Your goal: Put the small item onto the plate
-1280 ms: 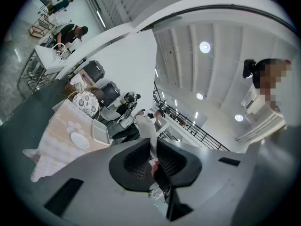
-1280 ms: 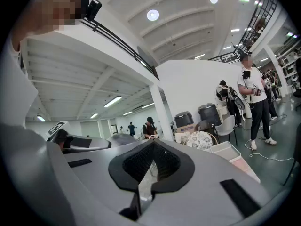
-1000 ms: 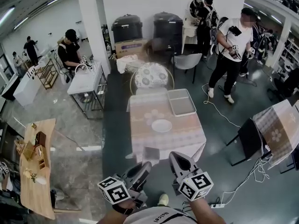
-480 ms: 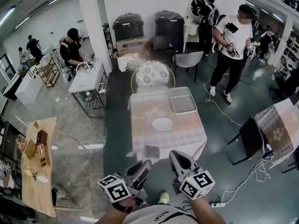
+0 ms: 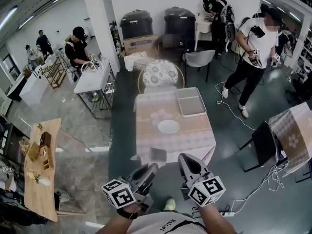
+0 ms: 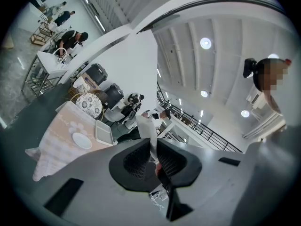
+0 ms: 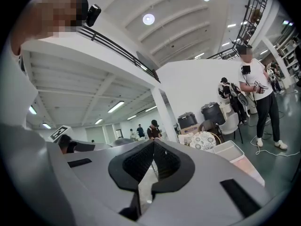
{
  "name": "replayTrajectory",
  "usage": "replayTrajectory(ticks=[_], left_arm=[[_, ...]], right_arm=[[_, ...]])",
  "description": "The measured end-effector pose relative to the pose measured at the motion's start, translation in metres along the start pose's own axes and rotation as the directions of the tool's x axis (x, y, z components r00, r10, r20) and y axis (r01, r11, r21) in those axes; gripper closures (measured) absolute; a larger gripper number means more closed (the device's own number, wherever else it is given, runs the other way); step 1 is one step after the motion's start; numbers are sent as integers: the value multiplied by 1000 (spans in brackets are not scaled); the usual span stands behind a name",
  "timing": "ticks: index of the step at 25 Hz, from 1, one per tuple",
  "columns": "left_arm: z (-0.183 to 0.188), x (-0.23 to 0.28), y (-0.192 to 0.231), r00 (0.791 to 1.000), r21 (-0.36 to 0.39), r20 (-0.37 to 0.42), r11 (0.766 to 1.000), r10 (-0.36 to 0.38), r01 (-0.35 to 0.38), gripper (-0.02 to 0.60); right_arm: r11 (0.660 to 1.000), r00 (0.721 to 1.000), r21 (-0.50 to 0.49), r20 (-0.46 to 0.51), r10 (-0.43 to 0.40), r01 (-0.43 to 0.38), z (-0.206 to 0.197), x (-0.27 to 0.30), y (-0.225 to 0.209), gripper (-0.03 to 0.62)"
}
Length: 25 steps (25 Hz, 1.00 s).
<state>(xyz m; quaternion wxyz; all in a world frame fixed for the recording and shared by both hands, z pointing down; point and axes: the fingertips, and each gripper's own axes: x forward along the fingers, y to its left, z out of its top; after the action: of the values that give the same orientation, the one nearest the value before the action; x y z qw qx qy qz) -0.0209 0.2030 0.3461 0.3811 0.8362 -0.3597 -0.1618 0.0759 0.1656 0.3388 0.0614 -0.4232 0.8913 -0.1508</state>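
Observation:
A white plate (image 5: 168,126) lies mid-table on the pink cloth-covered table (image 5: 146,140), with an empty grey tray (image 5: 190,101) behind it. Both grippers are held low, short of the table's near edge. My left gripper (image 5: 150,169) has its jaws nearly together, and in the left gripper view a small reddish item (image 6: 158,166) sits pinched between the pads of that gripper (image 6: 153,147). The plate (image 6: 82,140) and tray (image 6: 102,132) show far off to its left. My right gripper (image 5: 184,159) points upward (image 7: 152,145), its pads meeting at the tips with nothing between them.
A chair with a patterned round back (image 5: 160,74) stands behind the table. A person in a white shirt (image 5: 256,48) walks at the back right over floor cables. A wooden bench (image 5: 41,165) is at the left, another clothed table (image 5: 292,135) at the right.
The person in the white shirt has stepped to the right. My view has shifted slightly; both grippers keep their place and their jaws have not moved.

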Motion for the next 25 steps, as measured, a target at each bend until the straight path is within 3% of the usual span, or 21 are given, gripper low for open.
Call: replayTrajectory(ticks=[13,25], left_arm=[[-3,43,31,999,-20,-44,999,28,-29,534],[47,127,124,991,0,-136,1000,19,-19,534]], right_arm=[[999,999,33,-34,-19,20,-13,24,-41,580],[995,993,24,-66,-96,98,-8,129,-108,580]])
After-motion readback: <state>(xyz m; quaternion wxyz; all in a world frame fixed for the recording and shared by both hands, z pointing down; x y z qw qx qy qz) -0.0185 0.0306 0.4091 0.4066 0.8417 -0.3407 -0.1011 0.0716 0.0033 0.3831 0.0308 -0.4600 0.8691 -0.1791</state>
